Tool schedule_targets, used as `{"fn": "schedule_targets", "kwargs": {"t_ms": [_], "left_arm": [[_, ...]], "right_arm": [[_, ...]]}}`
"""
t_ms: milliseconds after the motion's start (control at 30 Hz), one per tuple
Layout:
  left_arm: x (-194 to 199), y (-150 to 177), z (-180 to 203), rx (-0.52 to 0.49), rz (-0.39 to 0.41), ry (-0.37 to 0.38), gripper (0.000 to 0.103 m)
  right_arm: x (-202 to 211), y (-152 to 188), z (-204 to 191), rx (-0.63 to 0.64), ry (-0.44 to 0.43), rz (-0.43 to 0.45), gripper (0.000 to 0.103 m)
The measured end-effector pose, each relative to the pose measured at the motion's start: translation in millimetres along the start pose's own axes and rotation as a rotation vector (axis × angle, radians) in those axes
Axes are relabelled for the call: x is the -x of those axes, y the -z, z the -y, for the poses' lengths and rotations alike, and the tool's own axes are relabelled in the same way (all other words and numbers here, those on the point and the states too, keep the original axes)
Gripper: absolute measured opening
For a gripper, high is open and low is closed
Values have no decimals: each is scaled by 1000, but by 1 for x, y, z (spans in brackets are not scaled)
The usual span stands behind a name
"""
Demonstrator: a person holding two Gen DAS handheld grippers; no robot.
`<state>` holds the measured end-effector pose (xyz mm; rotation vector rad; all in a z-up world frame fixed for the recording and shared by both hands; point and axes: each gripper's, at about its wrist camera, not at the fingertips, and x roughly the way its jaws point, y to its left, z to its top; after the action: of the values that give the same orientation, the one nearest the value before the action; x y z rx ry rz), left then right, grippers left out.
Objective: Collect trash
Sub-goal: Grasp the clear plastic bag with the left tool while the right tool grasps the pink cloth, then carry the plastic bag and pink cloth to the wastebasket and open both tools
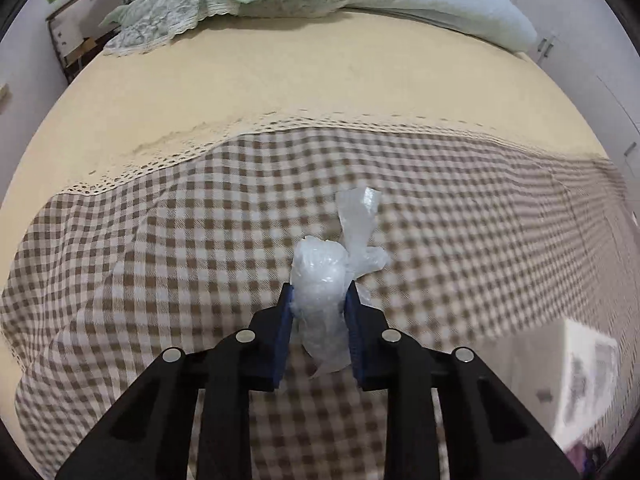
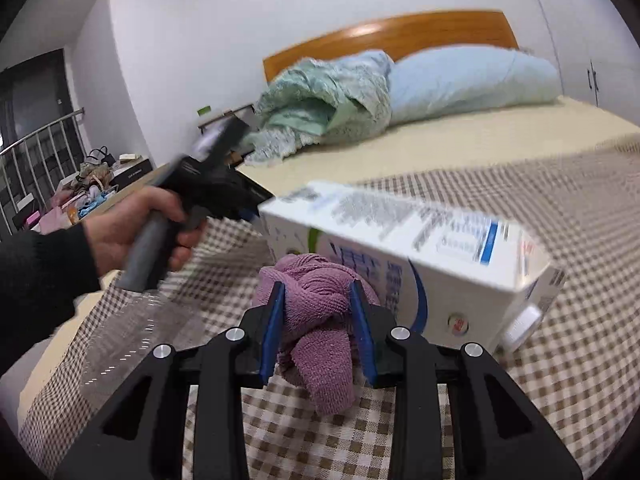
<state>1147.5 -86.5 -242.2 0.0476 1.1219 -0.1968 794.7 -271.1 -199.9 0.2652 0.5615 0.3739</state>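
Note:
In the left wrist view my left gripper (image 1: 320, 286) is shut on a crumpled wad of clear bubble wrap (image 1: 318, 320), held just above the brown checked blanket (image 1: 160, 260). A loose twist of the wrap sticks up past the fingertips. In the right wrist view my right gripper (image 2: 317, 285) is shut on a bunched purple terry cloth (image 2: 320, 344), whose end hangs down below the pads. Just behind it a white and blue milk carton (image 2: 400, 240) lies on its side on the blanket. A hand (image 2: 132, 228) in a dark sleeve holds the left gripper's handle at the left, its tips hidden behind the carton's far end.
The cream sheet (image 1: 280, 80) covers the bed beyond the blanket. A crumpled green quilt (image 2: 320, 100) and a pale blue pillow (image 2: 472, 80) lie against the wooden headboard (image 2: 400, 32). A bedside stand (image 1: 80, 28) and floor clutter (image 2: 92, 192) are at the left.

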Motion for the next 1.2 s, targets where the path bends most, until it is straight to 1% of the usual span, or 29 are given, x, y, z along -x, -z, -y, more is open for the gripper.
{"fn": "schedule_targets", "kwargs": {"t_ms": [67,133,167,200,233,300,333,400,433,467,500,533,600,633,667,700,800,833,867,900,933,1000,1033,1133,1200], "left_arm": [[22,17,5,-16,21,-13,21],[48,27,8,-46,48,-18,21],[70,36,10,-69,69,-23,21],[89,42,9,-78,88,-24,21],[117,53,7,-77,113,-16,21],[182,86,2,-37,175,-16,21],[211,106,-3,-14,198,13,21],[249,137,-5,36,219,36,21],[281,166,-8,73,230,49,21],[296,180,-8,93,238,59,21],[321,203,-10,123,249,75,21],[335,217,-12,143,259,89,21],[369,252,-12,170,298,83,21],[384,271,-9,164,321,70,21],[400,295,-2,153,340,61,21],[412,311,5,149,347,62,21],[440,350,27,126,367,95,21],[451,368,40,114,377,112,21],[453,374,49,103,378,121,21],[458,389,63,90,378,133,21],[459,394,72,85,376,142,21],[457,412,97,63,358,167,21],[459,430,113,48,352,181,21],[448,479,158,-4,324,246,21],[432,511,188,-41,293,308,21]], "right_arm": [[-2,2,9,-43,-16,-1,32],[-3,3,11,-45,-16,3,32],[-4,4,10,-41,-14,3,32],[-5,4,11,-44,-13,0,32],[-6,5,13,-51,-10,-4,31],[-12,2,14,-56,9,-36,31],[-13,2,11,-48,29,-47,31],[-15,-5,-3,8,123,-89,31],[-9,-12,-16,28,155,-130,30],[1,-17,-24,29,159,-133,29],[21,-26,-35,34,149,-114,29],[40,-32,-44,37,134,-96,29],[90,-43,-67,73,139,-52,29],[112,-45,-74,84,141,-38,29],[146,-46,-82,91,138,-17,29],[167,-44,-87,98,139,-2,29],[245,-35,-92,81,134,51,29],[267,-30,-91,74,135,63,29],[293,-23,-89,66,138,77,29],[317,-16,-85,58,143,90,29],[345,-6,-80,58,154,101,29],[385,13,-70,63,181,118,29],[411,27,-60,62,202,120,29],[468,66,-33,43,256,114,29],[508,108,-7,13,312,82,29]]}}
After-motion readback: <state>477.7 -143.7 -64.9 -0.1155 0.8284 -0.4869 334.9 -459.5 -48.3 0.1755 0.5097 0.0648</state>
